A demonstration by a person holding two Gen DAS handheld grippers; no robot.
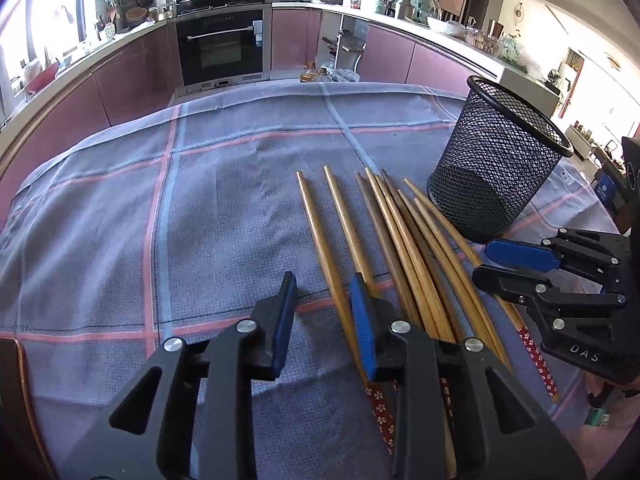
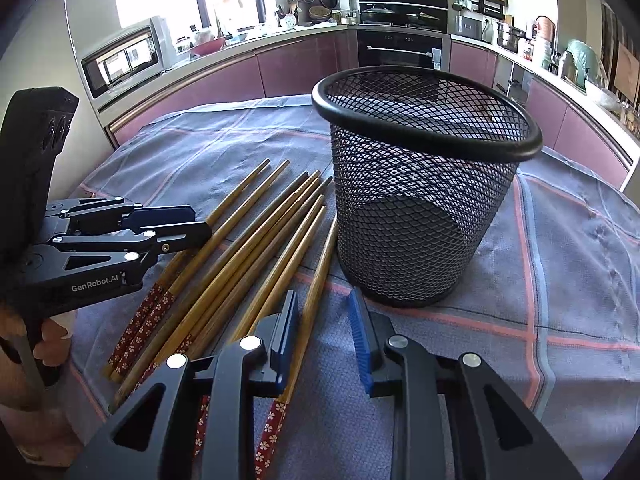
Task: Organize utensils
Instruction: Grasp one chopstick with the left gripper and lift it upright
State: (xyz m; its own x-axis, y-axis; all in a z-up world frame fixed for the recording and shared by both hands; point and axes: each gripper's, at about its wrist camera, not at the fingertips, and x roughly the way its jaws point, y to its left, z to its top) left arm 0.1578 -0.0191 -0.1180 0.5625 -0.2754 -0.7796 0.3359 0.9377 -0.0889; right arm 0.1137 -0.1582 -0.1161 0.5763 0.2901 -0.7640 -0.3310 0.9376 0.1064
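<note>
Two hand-held grippers hung over a bundle of chopsticks (image 1: 404, 248) beside a mesh cup (image 2: 420, 184).

The wooden chopsticks lay fanned on the checked cloth (image 1: 160, 208) covering the counter, lower centre of the left wrist view, their red flowered ends toward the camera. The black mesh cup stood upright just right of them, nothing visible inside. The left hand-held gripper (image 1: 324, 320) had its blue pads parted, one chopstick passing between them, unpinched. The right hand-held gripper (image 2: 324, 328) also stood apart, a chopstick lying beside its left pad, nothing clamped. A person's fingers (image 2: 48, 336) showed at the lower left of the right wrist view.
</note>
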